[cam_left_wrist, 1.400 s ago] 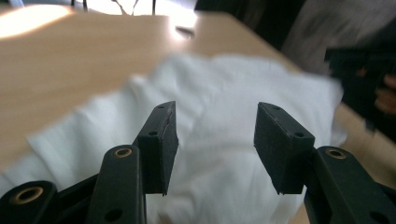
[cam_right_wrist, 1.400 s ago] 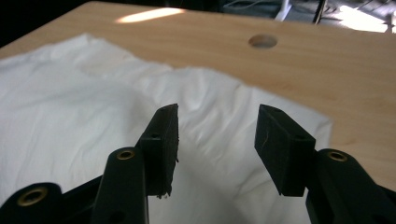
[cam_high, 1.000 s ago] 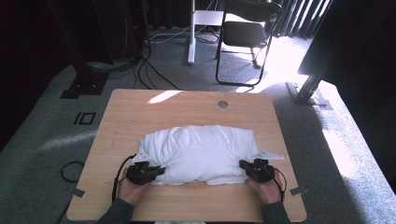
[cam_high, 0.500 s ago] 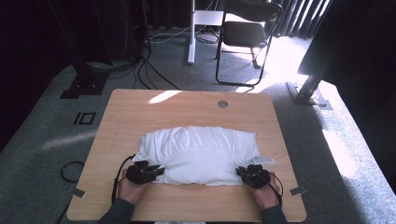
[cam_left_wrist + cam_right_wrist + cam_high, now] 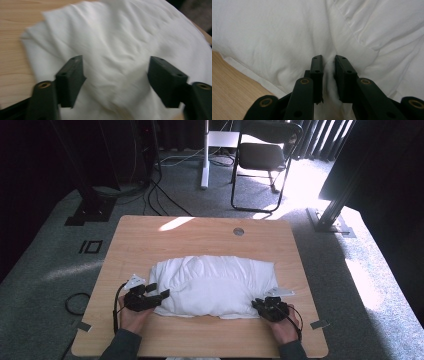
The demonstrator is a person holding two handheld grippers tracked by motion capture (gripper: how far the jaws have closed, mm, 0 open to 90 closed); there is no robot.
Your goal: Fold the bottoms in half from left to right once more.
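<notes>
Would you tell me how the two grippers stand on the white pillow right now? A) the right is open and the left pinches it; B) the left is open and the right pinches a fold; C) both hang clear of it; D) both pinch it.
B: the left gripper has just been opening, its jaws wide apart over the white pillow, while the right gripper squeezes a fold of fabric.

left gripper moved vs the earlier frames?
Yes. In the high view the left gripper has backed slightly leftward off the white pillow's left edge, toward the table's left side; its jaws have just been opening, pads clear of the fabric.
</notes>
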